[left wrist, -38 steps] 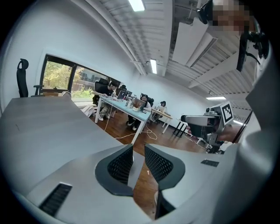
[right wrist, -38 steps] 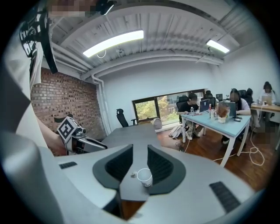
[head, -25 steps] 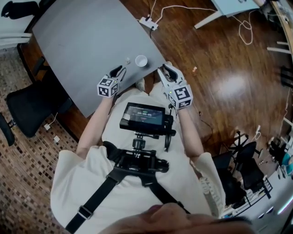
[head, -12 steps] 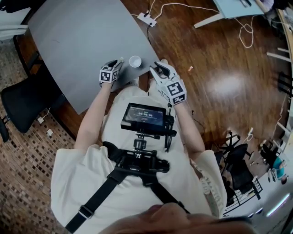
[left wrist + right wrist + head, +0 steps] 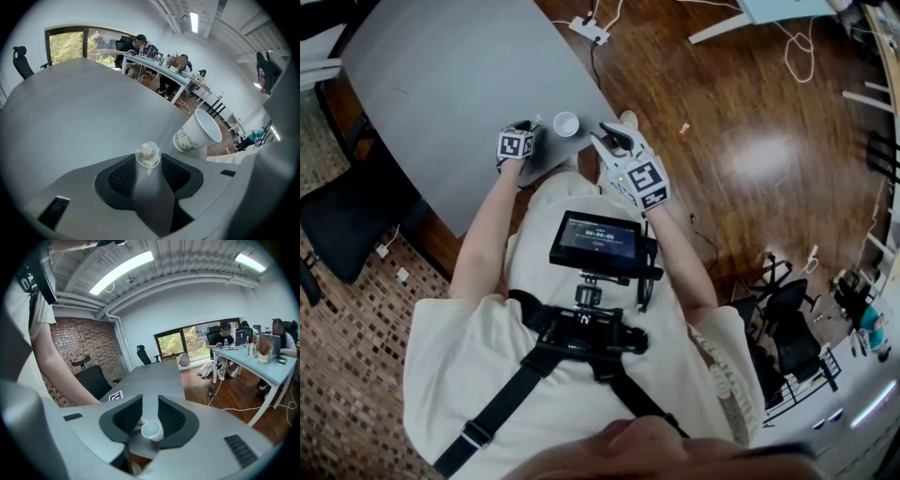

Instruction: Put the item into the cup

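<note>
Both grippers sit closer to the cup than a second ago, and the left gripper (image 5: 528,126) has come up level with it.

Item: small clear packet (image 5: 147,154) with pale yellowish contents. It lies on the grey desk (image 5: 459,84), right between the tips of the left jaws. Left jaws are opening, spread wide either side of the packet. No clear squeeze on it visible, and it is not lifted.

Cup: white paper cup (image 5: 199,131) with a faint printed pattern on its side. It stands upright with its mouth open, near the desk's edge. From the left gripper view it is ahead and to the right of the packet, apart from it. Nothing can be made out inside.

Right gripper (image 5: 607,136): at the desk's edge, just to the right of the cup. Jaws stand apart and hold nothing. The right gripper view sees the cup through the gap, further off on the desk and not touching the pads.

Surroundings: black office chair (image 5: 347,211) to the left of the desk. Dark wooden floor (image 5: 750,122) to the right, with a white power strip (image 5: 588,30) and cables beyond the desk's far corner. Small monitor (image 5: 595,242) on the person's chest rig.
</note>
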Action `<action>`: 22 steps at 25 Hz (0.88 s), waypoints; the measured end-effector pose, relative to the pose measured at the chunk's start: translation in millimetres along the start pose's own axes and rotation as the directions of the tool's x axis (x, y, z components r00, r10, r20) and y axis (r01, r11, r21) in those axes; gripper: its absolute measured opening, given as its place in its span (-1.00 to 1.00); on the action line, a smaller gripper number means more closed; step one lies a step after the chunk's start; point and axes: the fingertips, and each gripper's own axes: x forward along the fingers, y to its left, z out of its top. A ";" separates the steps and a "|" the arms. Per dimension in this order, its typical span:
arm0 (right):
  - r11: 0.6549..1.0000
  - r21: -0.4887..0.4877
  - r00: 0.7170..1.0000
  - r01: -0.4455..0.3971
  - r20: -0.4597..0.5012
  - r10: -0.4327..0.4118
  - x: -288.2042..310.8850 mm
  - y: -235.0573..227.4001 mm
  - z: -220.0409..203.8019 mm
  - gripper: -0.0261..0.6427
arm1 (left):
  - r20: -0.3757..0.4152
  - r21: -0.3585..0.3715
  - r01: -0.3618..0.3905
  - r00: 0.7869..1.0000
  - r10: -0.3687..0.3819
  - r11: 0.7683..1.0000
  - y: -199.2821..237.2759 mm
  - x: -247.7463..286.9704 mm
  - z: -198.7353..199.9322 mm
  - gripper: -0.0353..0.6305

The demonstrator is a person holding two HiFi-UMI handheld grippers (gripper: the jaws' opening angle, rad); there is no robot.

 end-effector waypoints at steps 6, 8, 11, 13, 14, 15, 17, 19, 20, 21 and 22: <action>1.000 0.013 1.000 0.026 -0.003 -0.026 -2.7 -8.8 -1.6 -0.59 | -0.042 0.017 0.008 0.999 -0.007 1.000 -0.6 10.6 -4.8 -0.41; 0.999 0.018 0.999 0.032 -0.002 -0.032 -3.0 -9.9 -1.2 -0.59 | -0.058 0.004 0.007 0.998 -0.007 1.000 0.8 13.1 -7.1 -0.60; 0.999 0.030 0.999 0.037 0.005 -0.038 -2.8 -9.4 -2.6 -0.59 | -0.076 -0.019 0.001 0.997 -0.002 1.000 8.2 15.2 -10.8 -0.79; 0.998 0.040 0.999 0.038 0.009 -0.039 -2.9 -8.5 -5.3 -0.59 | -0.051 -0.030 0.004 0.999 -0.006 1.000 5.8 10.2 -3.7 -0.81; 0.998 0.043 0.999 0.039 0.009 -0.039 -2.9 -8.2 -7.7 -0.59 | -0.030 -0.034 0.006 1.000 -0.007 0.999 3.8 5.8 1.5 -0.81; 0.998 0.043 0.999 0.040 0.007 -0.040 -3.0 -8.2 -10.0 -0.59 | -0.005 -0.034 0.009 1.000 -0.009 0.999 1.4 0.3 7.5 -0.82; 0.998 0.042 0.999 0.044 0.007 -0.044 -3.7 -8.7 -12.0 -0.59 | 0.047 -0.022 0.020 0.999 -0.019 1.000 -6.4 -12.8 21.6 -0.82; 0.998 0.045 0.999 0.048 0.012 -0.048 -4.1 -9.0 -13.5 -0.59 | 0.087 0.004 0.030 0.996 -0.030 1.000 -16.5 -27.2 34.4 -0.82; 0.998 0.048 0.999 0.049 0.015 -0.050 -4.2 -8.8 -14.3 -0.59 | 0.100 0.017 0.033 0.994 -0.034 0.999 -21.5 -33.9 38.7 -0.82; 0.997 0.050 0.999 0.050 0.017 -0.051 -4.1 -8.6 -15.2 -0.59 | 0.108 0.028 0.035 0.993 -0.038 0.999 -26.4 -39.8 41.6 -0.82; 0.997 0.052 0.999 0.049 0.018 -0.050 -3.8 -8.3 -16.6 -0.59 | 0.115 0.037 0.037 0.993 -0.041 0.999 -31.6 -44.9 44.1 -0.82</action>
